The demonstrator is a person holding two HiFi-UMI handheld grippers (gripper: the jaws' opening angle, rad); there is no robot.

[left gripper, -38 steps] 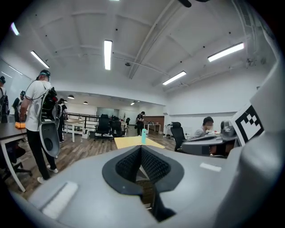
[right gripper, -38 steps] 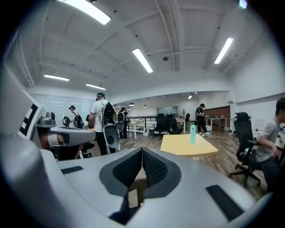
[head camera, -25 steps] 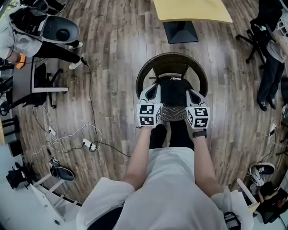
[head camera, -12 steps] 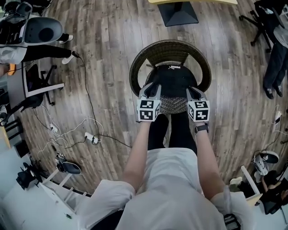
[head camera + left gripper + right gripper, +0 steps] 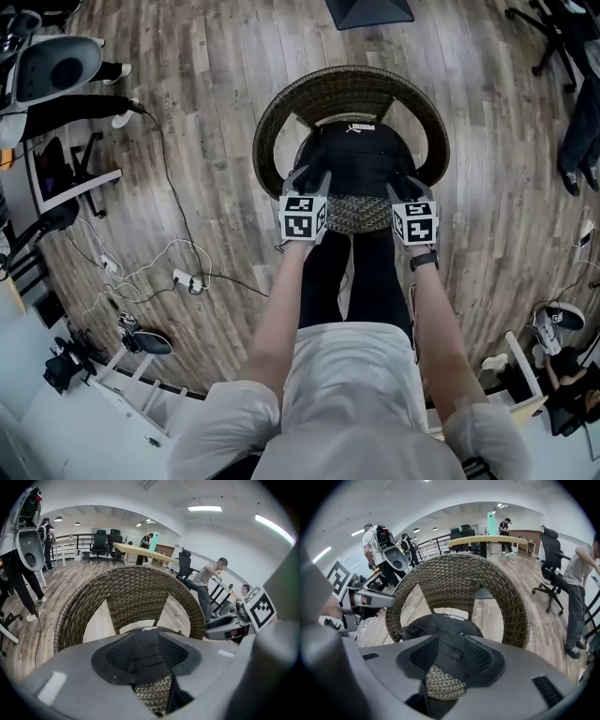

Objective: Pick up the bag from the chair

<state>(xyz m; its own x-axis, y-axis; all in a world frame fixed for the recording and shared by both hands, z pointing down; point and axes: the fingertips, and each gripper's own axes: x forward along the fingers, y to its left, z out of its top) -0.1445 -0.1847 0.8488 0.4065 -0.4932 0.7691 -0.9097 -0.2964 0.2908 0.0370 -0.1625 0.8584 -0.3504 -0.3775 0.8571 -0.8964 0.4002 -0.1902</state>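
Centre of the head view: our left gripper (image 5: 307,184) and right gripper (image 5: 405,187) reach over the front edge of a round wicker chair (image 5: 319,94). There is one at each front corner of the black bag (image 5: 361,161), which lies on the seat.

In the left gripper view our jaws stand moderately apart and hold nothing. The bag (image 5: 143,644) is framed in the gap, though we cannot tell whether the pads touch it. The right gripper's jaws gape about as wide, also empty, with the bag (image 5: 440,623) and the woven seat edge (image 5: 444,683) between them.

The chair's curved backrest (image 5: 487,578) walls in the bag on its far side. Bare wood floor (image 5: 216,112) rings the chair. Loose cables (image 5: 141,272) trail at the left of the frame, and a person's legs (image 5: 577,141) stand at the right edge.
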